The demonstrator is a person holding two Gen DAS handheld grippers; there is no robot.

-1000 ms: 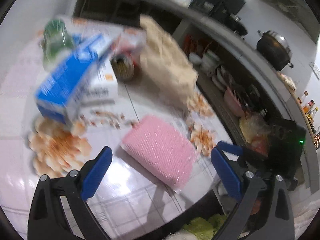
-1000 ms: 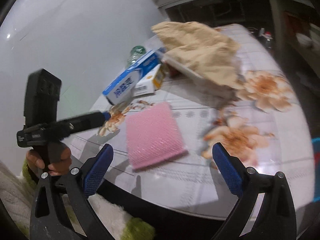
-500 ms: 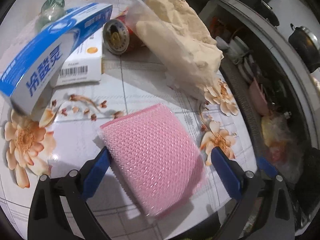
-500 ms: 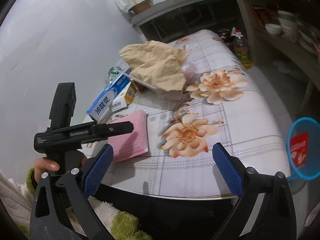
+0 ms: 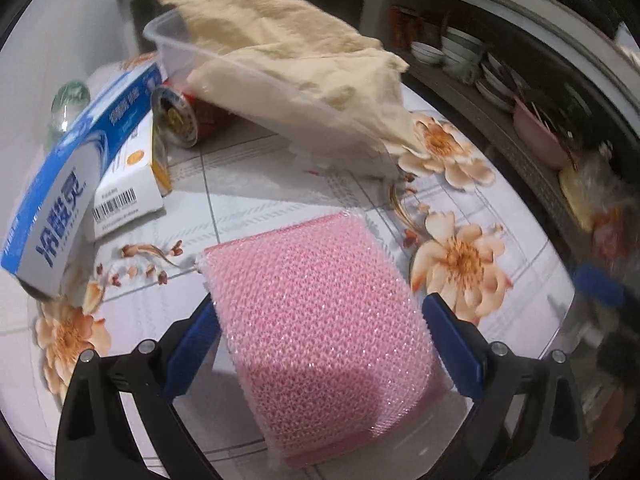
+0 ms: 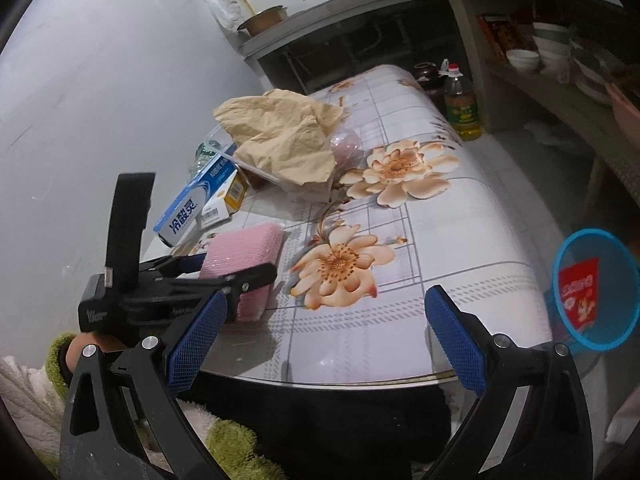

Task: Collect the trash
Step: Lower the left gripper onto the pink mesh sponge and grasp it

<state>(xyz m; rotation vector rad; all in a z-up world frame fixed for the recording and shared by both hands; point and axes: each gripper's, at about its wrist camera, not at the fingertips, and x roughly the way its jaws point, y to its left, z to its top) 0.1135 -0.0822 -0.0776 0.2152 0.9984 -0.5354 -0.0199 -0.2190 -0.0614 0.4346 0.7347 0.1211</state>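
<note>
Pink and woven from a glittery mesh, the rectangular scouring pad [image 5: 320,328] lies flat on the flower-printed glass table [image 5: 248,184], right between the blue pads of the left tongs [image 5: 318,334], which stand wide open about it, each pad just beside a long edge, gripping nothing as yet. Its long axis runs forward along the fingers, so the left side is by far the nearer and, I judge, need only close. The right tongs [image 6: 324,340] hang open and empty off the table's near edge, well apart from the pad. Beyond it lies a blue-and-white toothpaste carton [image 5: 60,196] printed with Chinese characters, a small white box with a barcode [image 5: 128,184], and crumpled tan paper [image 5: 296,60] over a clear tub. A blue-rimmed bin [image 6: 592,288] holding a red printed packet stands beside the table; its lettering is unreadable.
</note>
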